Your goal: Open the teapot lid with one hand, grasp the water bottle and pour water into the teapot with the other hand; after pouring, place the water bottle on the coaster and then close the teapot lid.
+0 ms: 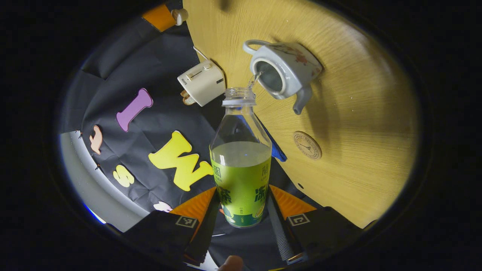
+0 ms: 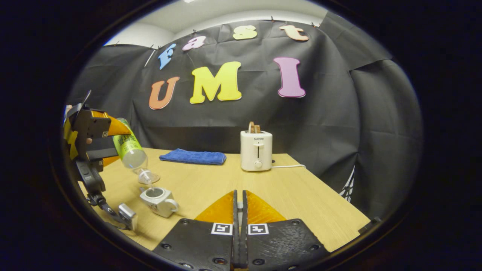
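Note:
My left gripper (image 1: 243, 192) is shut on the green-labelled water bottle (image 1: 241, 165). The bottle is uncapped and tipped mouth-down toward the white teapot (image 1: 286, 71). A thin stream of water falls from the bottle's mouth into the teapot's open top. In the right gripper view the same bottle (image 2: 130, 150) leans over the teapot (image 2: 158, 199) at the left, held by the left gripper (image 2: 115, 145). The round coaster (image 1: 307, 145) lies bare on the table beside the teapot. My right gripper (image 2: 239, 197) is held off to the side, its jaws pressed on a small pale piece, apparently the teapot lid (image 1: 180, 15).
A white toaster (image 2: 256, 150) with its cord stands at the back of the wooden table (image 2: 301, 195). A folded blue cloth (image 2: 192, 157) lies to its left. The table's right edge runs close to the black booth wall.

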